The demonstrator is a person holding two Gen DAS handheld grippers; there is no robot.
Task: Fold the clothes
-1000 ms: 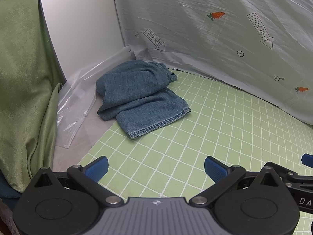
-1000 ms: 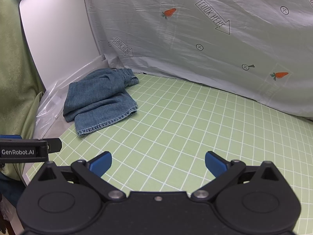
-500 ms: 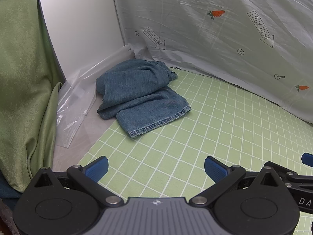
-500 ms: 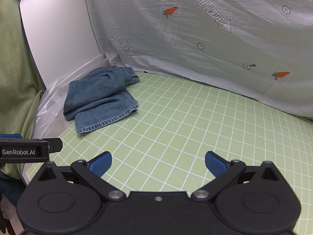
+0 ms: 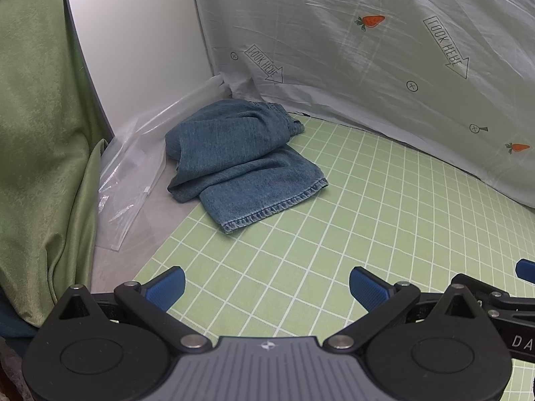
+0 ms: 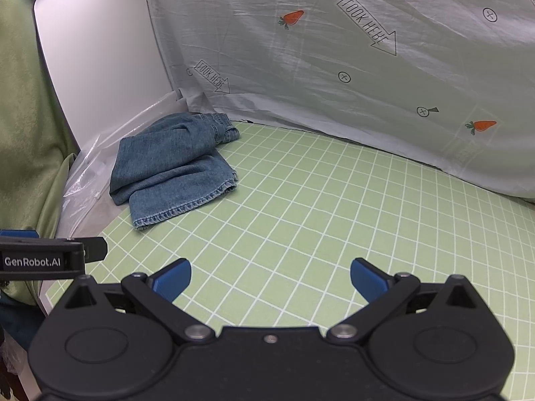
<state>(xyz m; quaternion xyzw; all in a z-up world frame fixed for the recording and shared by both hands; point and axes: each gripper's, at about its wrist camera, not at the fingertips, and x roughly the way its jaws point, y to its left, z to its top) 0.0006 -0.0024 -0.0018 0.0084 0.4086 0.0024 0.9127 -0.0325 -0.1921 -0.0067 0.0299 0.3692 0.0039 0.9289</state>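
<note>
My left hand-held gripper (image 5: 266, 287) hangs over the green grid mat (image 5: 367, 220) near its front left part, fingers spread wide with nothing between the blue pads (image 5: 166, 286). My right hand-held gripper (image 6: 270, 279) is wide too, empty, hovering above the mat further to the right; its dark body and one blue tip show at the right edge of the left wrist view, and the left one's labelled side shows at the left edge of the right wrist view.

The jeans (image 5: 239, 160) lie folded in a loose bundle at the far left corner of the mat, well apart from both grippers. The hemmed leg end points toward me and rests on the mat, while the left part of the bundle hangs over the mat's left edge onto the bare grey counter (image 5: 133, 234). The far end of the bundle lies just beside the foot of the grey sheet (image 6: 334, 67) printed with carrots and arrows that hangs along the back edge. A clear plastic bag (image 5: 130, 173) lies crumpled just left of the jeans, against the white panel (image 5: 133, 33). A green curtain (image 5: 36, 133) hangs at the far left.
</note>
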